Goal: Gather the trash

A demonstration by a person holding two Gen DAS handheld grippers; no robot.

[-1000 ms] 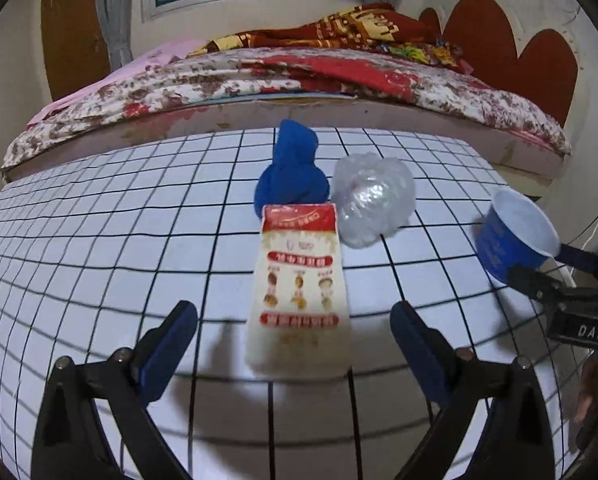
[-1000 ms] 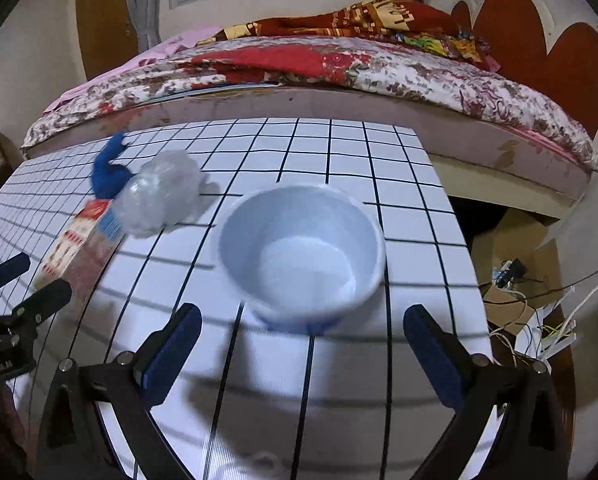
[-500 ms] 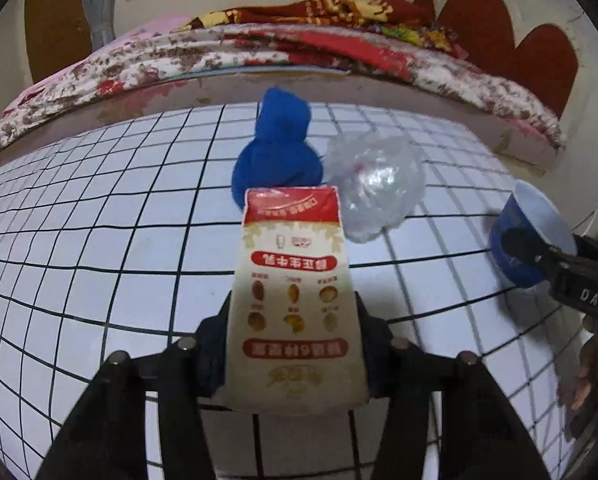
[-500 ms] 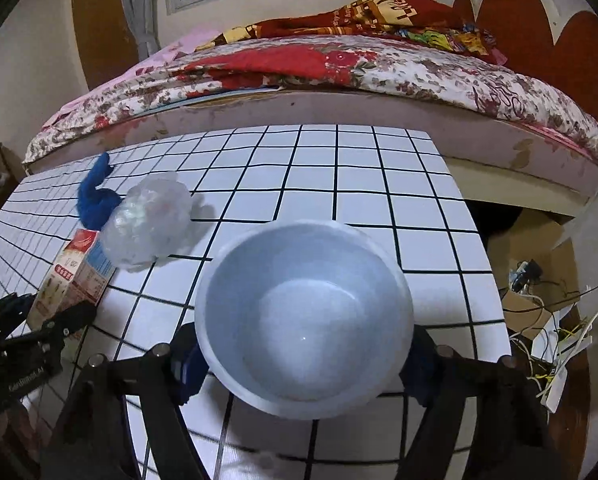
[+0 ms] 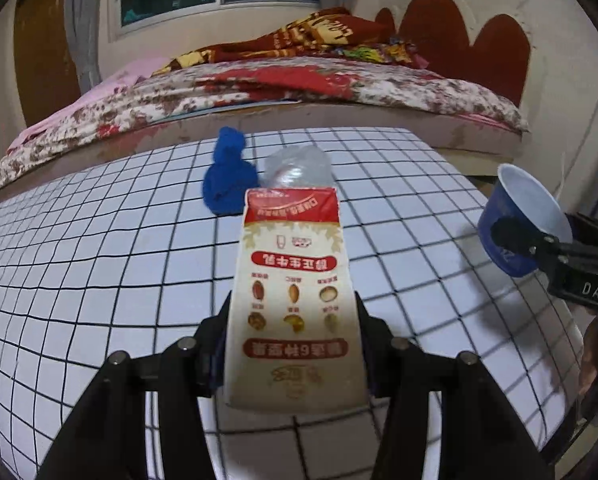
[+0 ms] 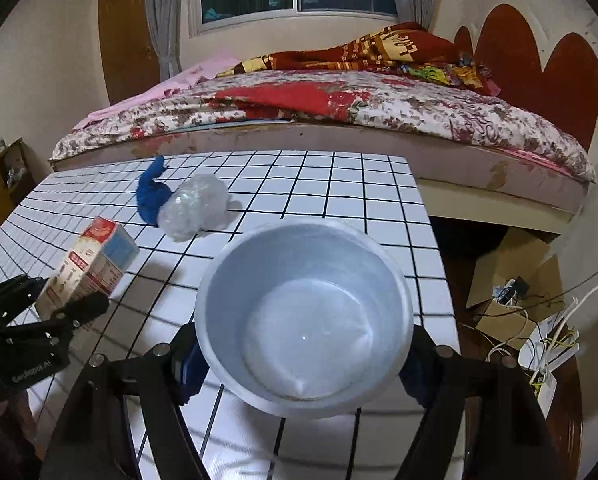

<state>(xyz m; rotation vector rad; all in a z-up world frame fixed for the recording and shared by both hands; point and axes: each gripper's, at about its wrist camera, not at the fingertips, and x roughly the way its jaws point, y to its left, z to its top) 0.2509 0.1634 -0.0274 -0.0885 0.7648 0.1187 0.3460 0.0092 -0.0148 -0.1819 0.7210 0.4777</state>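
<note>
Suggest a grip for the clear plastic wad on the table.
Take the wad across its middle, squeezing front to back. It is a soft crumpled lump with no rim or handle, so any span across the bulk should compress and hold. Come from above and its right: the blue cloth sits against its left, while the table to its right is bare.

My left claw [image 5: 295,344] is clamped on the carton [image 5: 293,300], pads pressing both its sides, red end pointing away from me. Beyond it on the gridded table [image 5: 99,248] lies the blue cloth [image 5: 229,178], and a crumpled clear plastic bag [image 5: 299,168] sits just beside it on the right, touching it. Off at the right edge I see my right claw [image 5: 531,240] gripping the blue paper cup [image 5: 519,224], white inside. Behind the table runs the bed [image 5: 299,92] with its floral cover.
</note>
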